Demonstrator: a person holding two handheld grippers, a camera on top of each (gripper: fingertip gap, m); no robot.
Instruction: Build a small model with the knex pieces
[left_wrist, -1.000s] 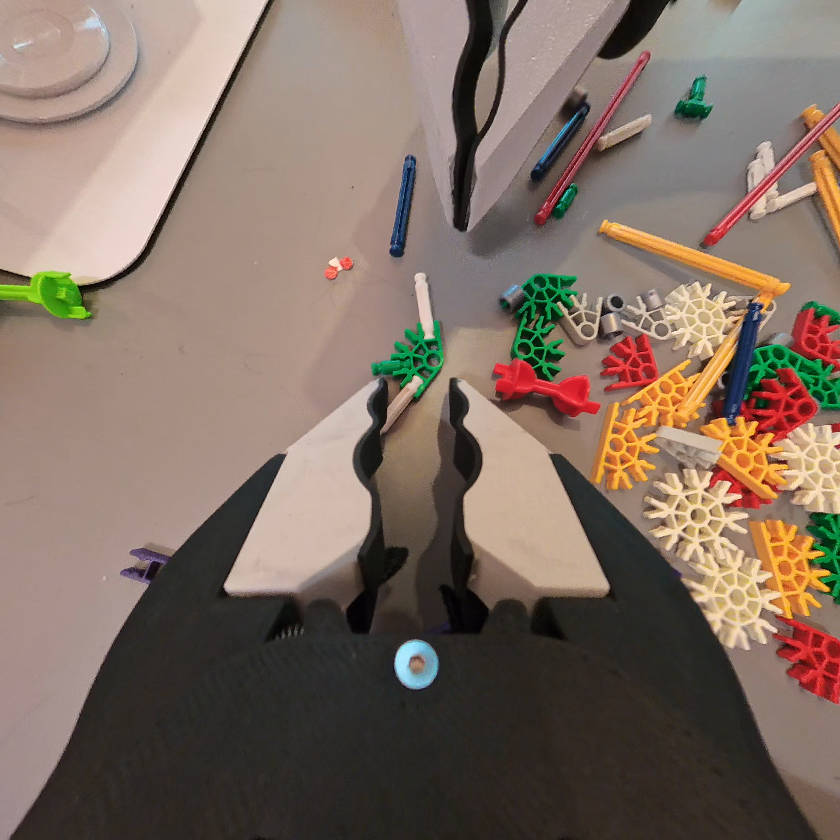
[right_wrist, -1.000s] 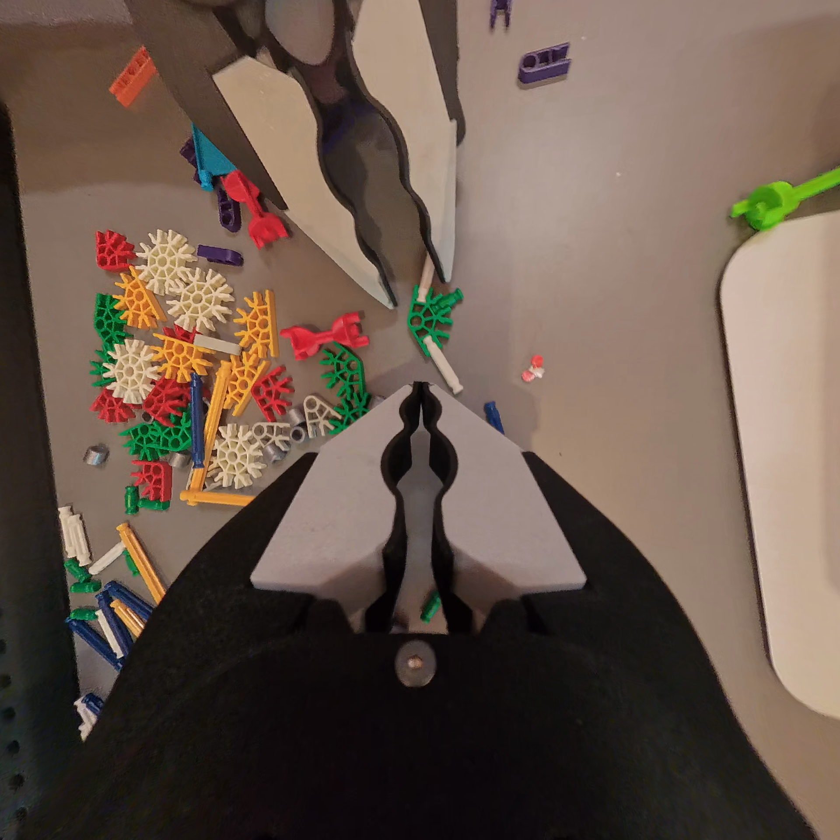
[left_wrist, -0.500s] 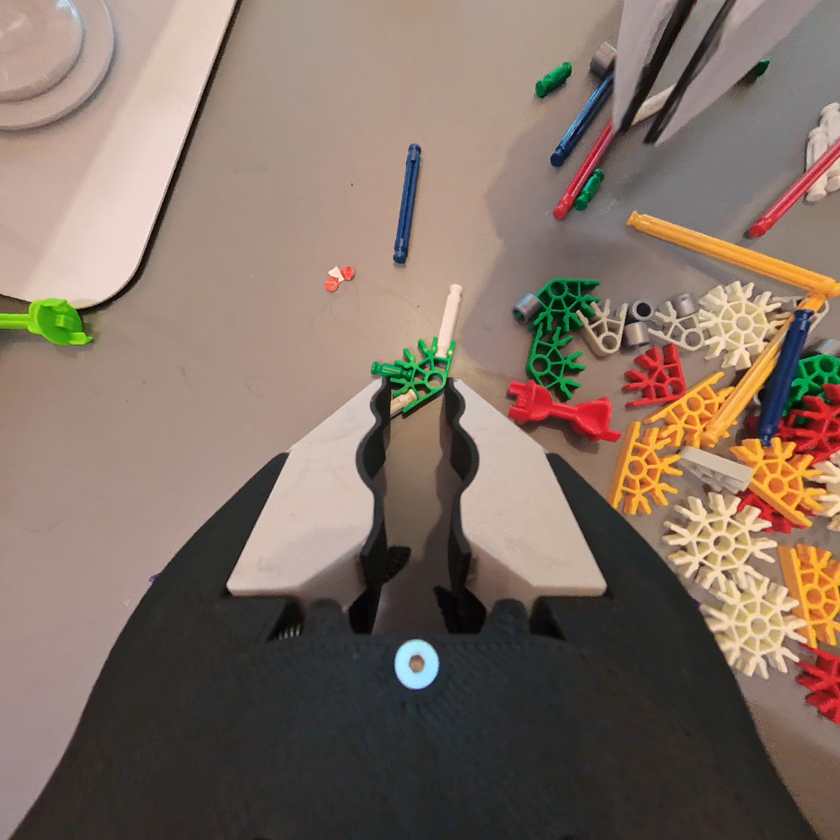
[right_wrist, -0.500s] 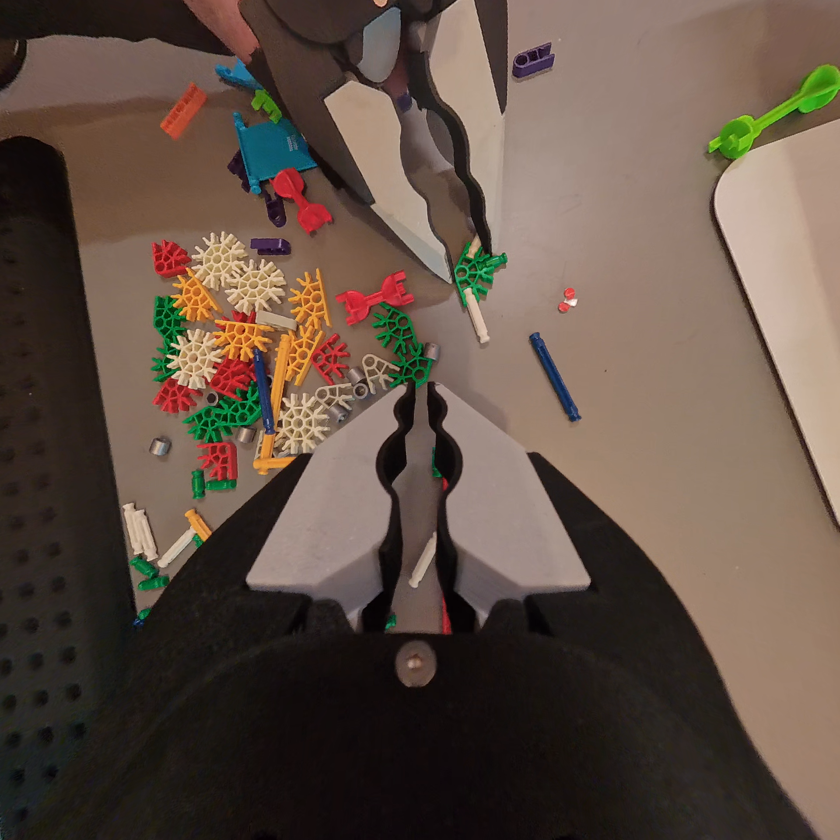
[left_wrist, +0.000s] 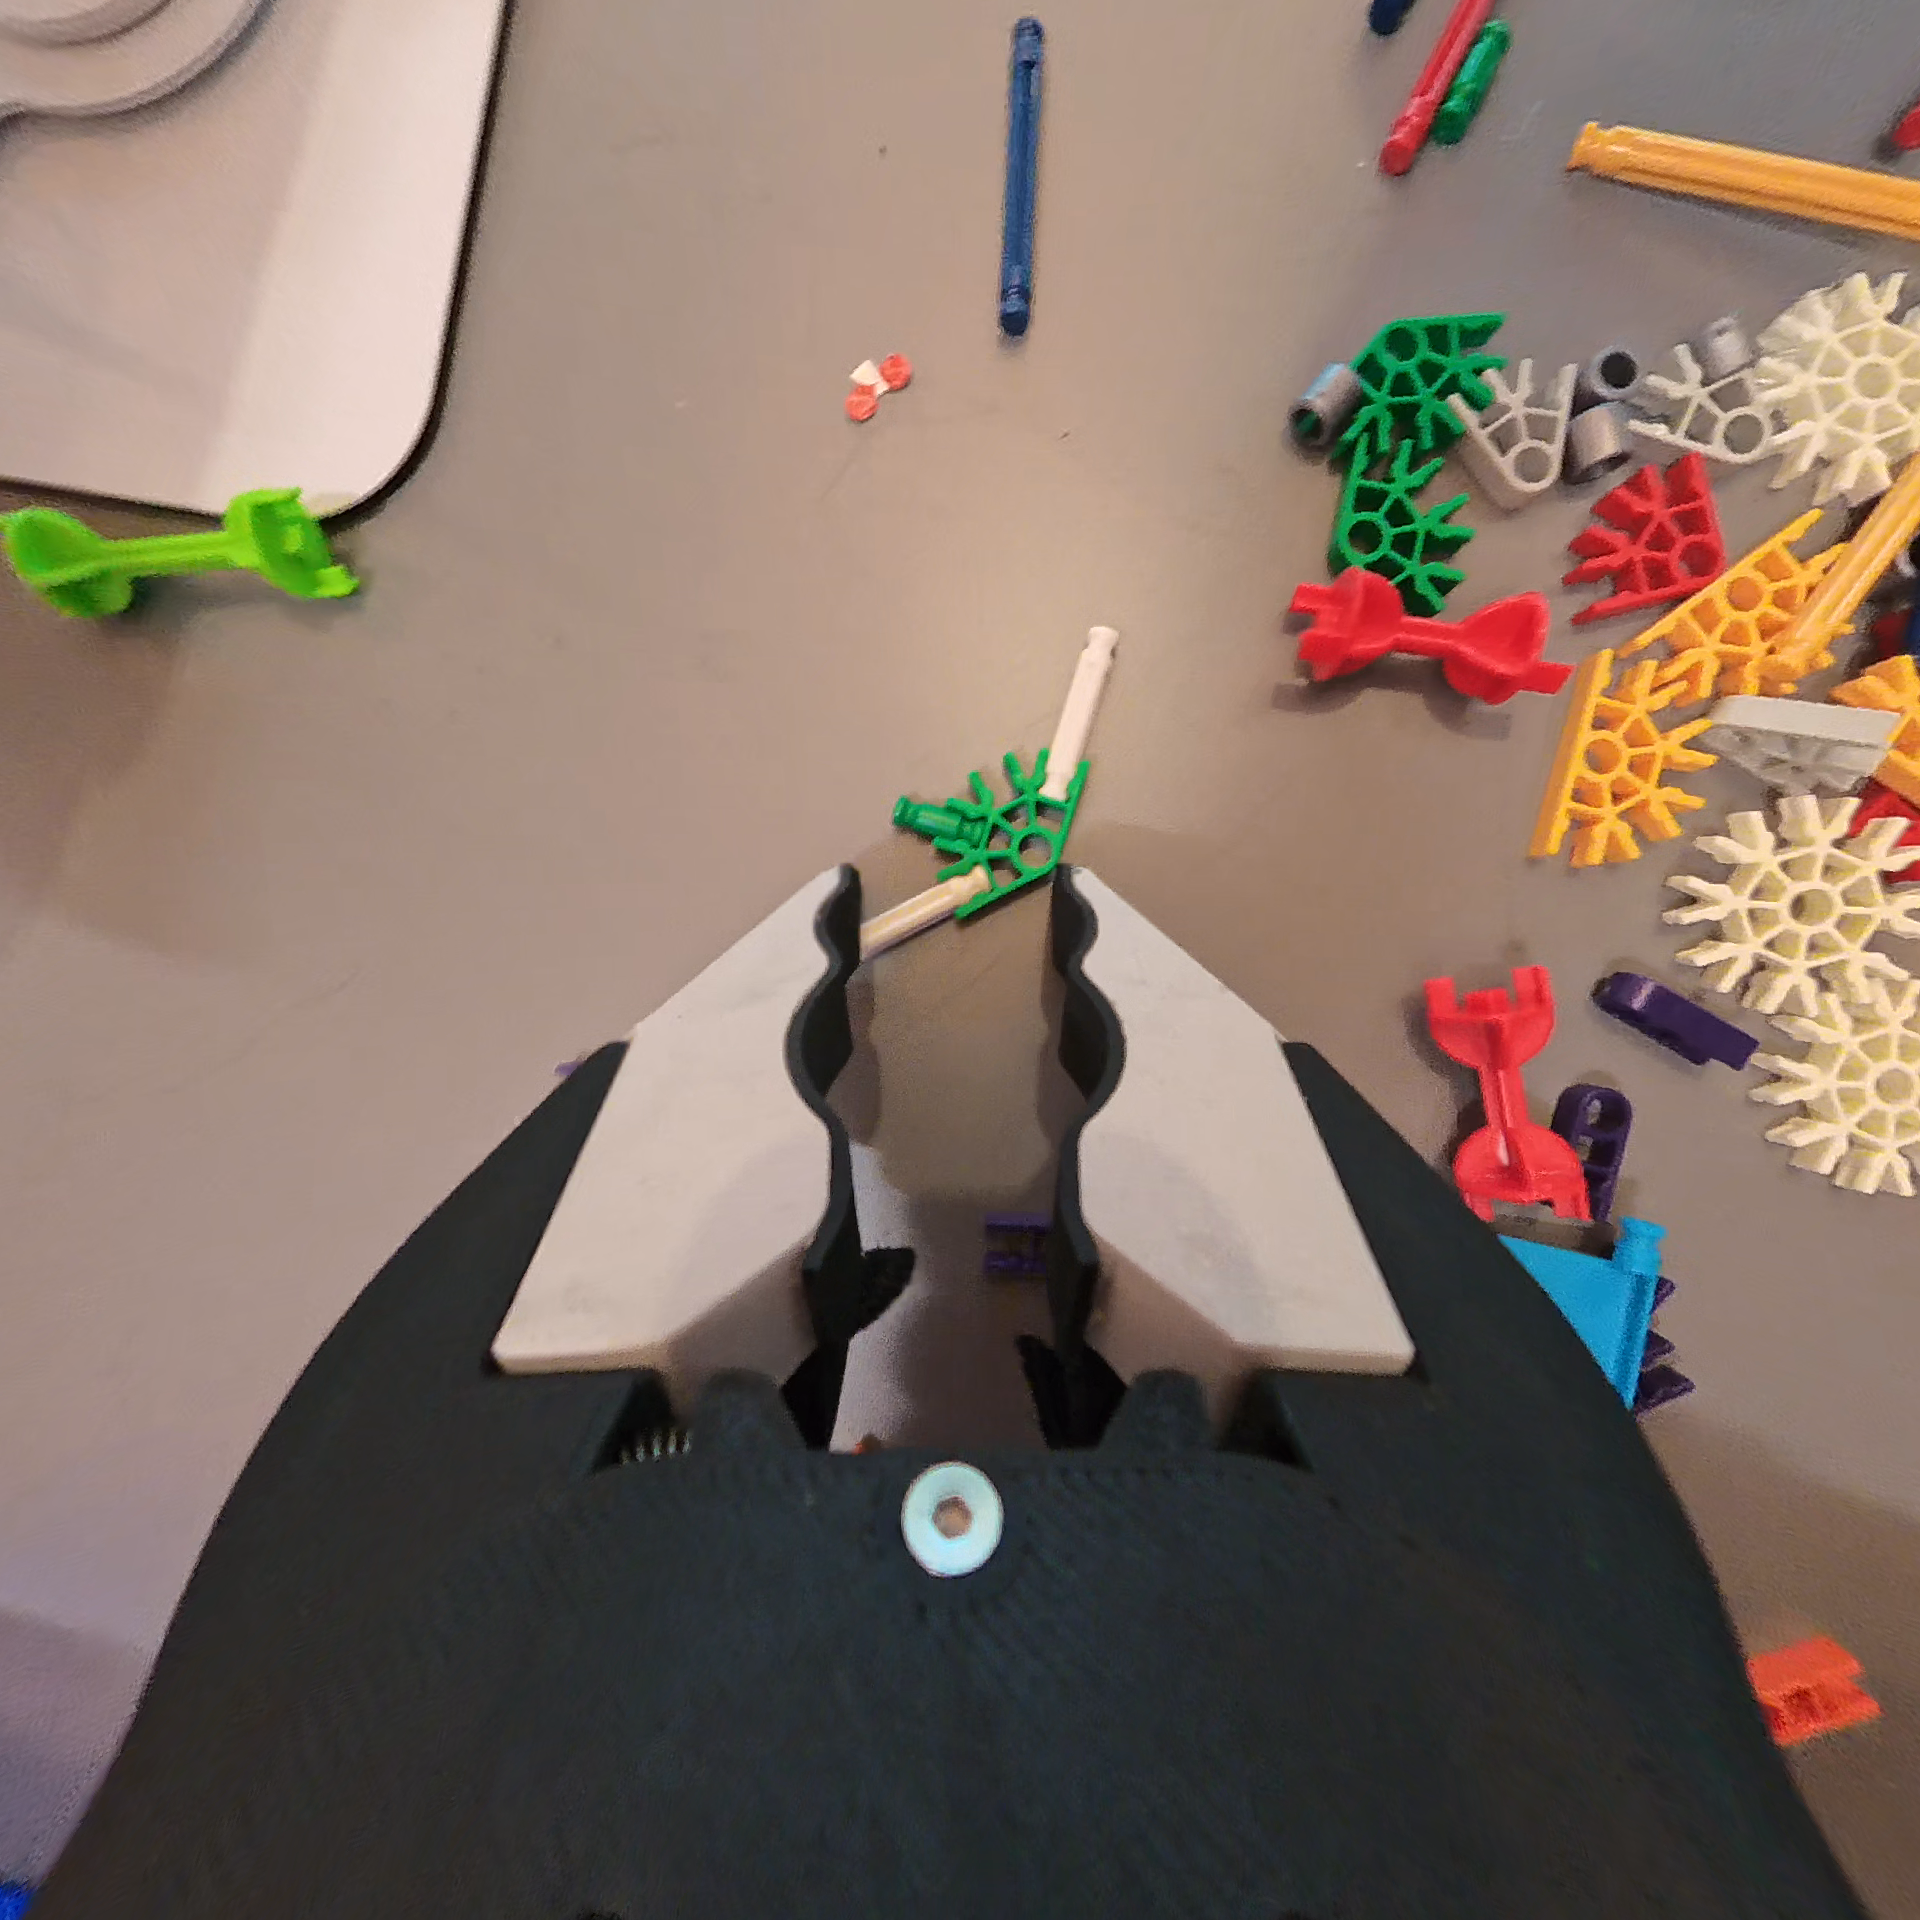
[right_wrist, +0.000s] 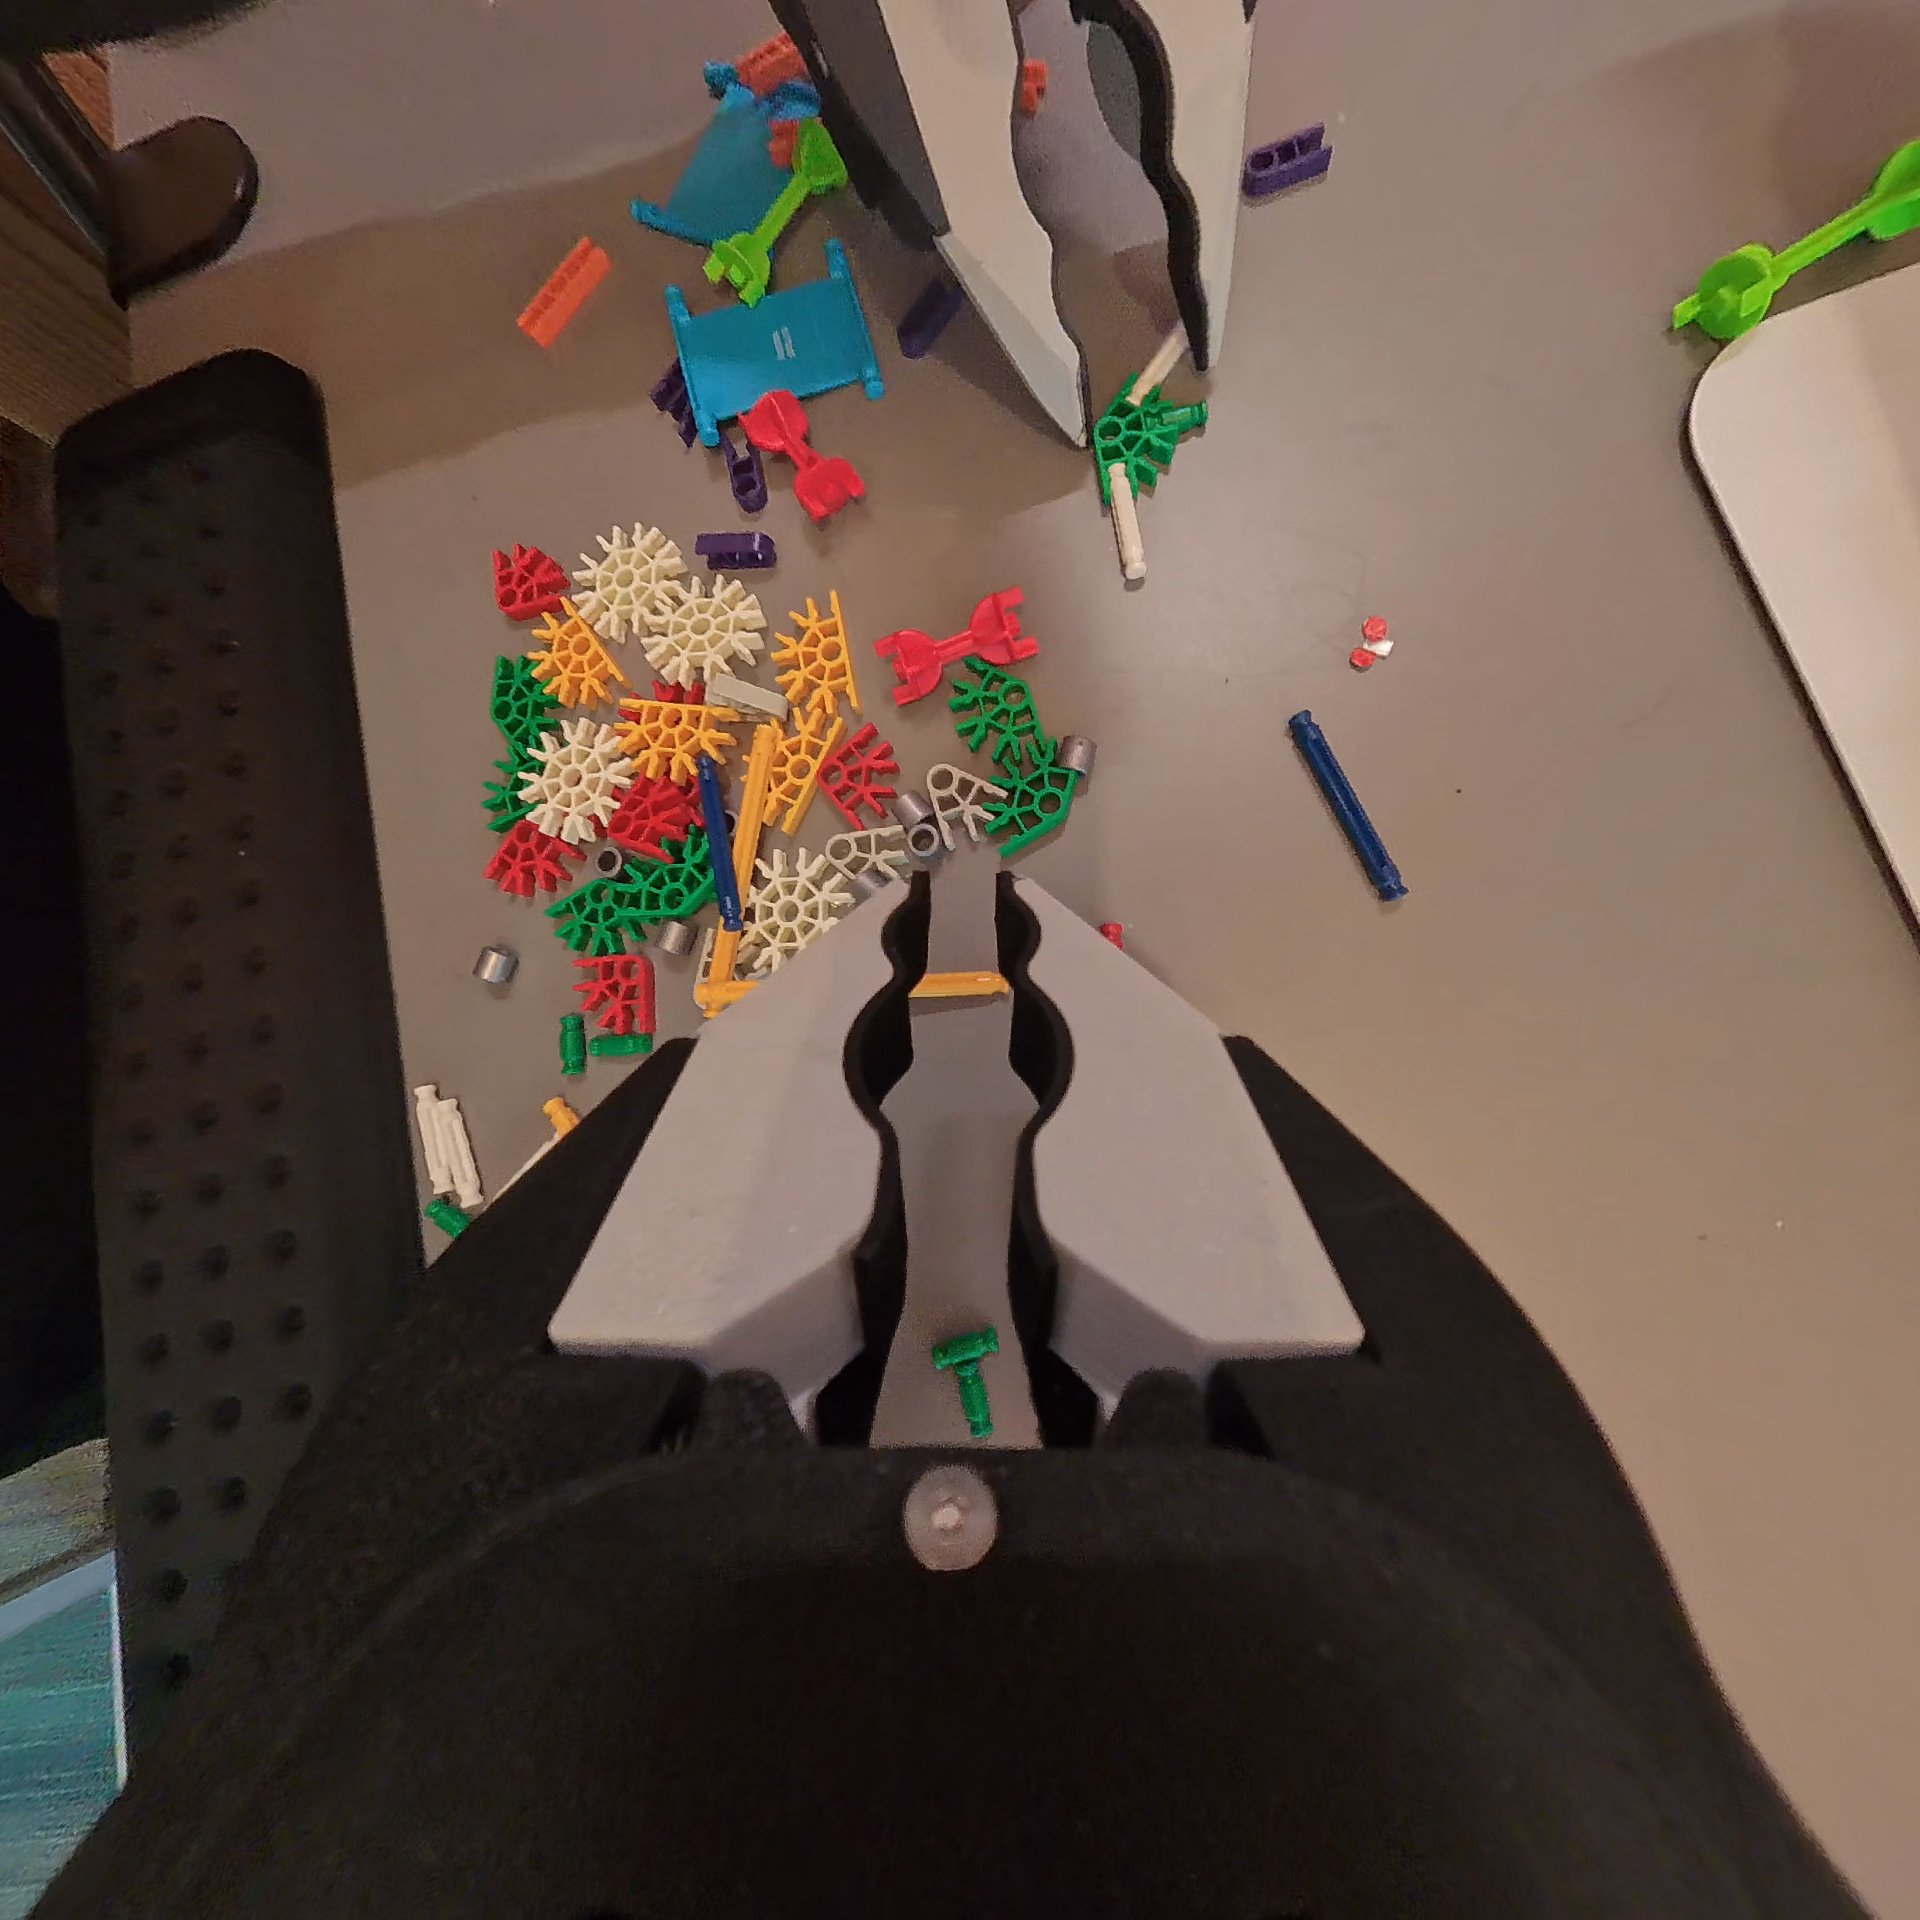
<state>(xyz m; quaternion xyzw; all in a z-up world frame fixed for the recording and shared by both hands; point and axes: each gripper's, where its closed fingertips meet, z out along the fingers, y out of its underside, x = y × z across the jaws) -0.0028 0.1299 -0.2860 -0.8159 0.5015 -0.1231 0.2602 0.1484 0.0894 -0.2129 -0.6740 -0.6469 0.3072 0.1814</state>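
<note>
Fingers of my left gripper (left_wrist: 956, 883) stand further apart than a moment ago, flanking the green connector (left_wrist: 1003, 836) with its white rods on the grey table (left_wrist: 644, 707); my right gripper (right_wrist: 961, 883) has parted slightly, empty, beside the connector pile (right_wrist: 717, 769).
</note>
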